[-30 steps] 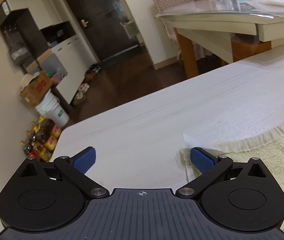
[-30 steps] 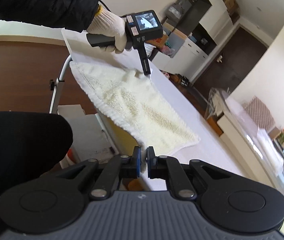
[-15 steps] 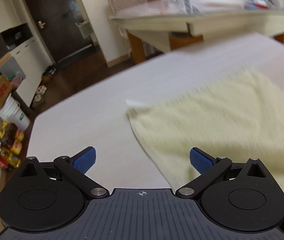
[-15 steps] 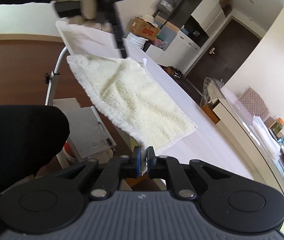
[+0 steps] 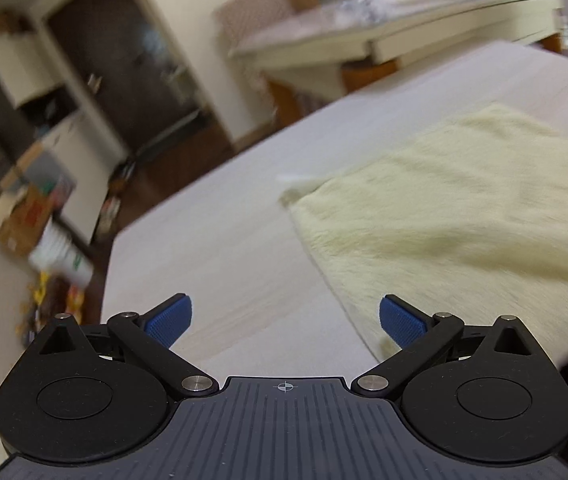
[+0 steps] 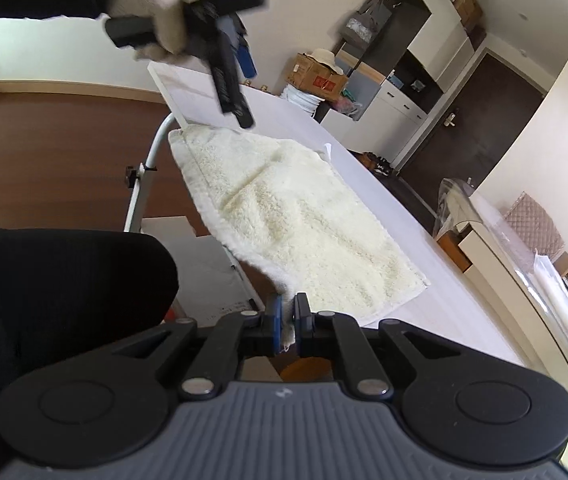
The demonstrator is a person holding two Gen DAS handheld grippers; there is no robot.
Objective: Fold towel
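Observation:
A cream terry towel (image 6: 295, 216) lies spread on the white table (image 6: 423, 240), with its near edge hanging over the table's front. My right gripper (image 6: 287, 322) is shut on the towel's near corner, just off the table edge. My left gripper (image 5: 284, 320) is open and empty; it hovers above the table, left of the towel (image 5: 455, 216). In the right wrist view the left gripper (image 6: 240, 92) shows blurred in a gloved hand above the towel's far end.
A metal table leg (image 6: 144, 184) and papers on the floor (image 6: 212, 272) lie below the front edge. A second table (image 5: 403, 36) with clutter stands beyond. Boxes and a white bucket (image 5: 60, 256) sit by the cabinets near a dark door (image 6: 471, 120).
My left gripper has lifted off the towel's far corner and moved up and back, still open. My right gripper stays shut on the near corner.

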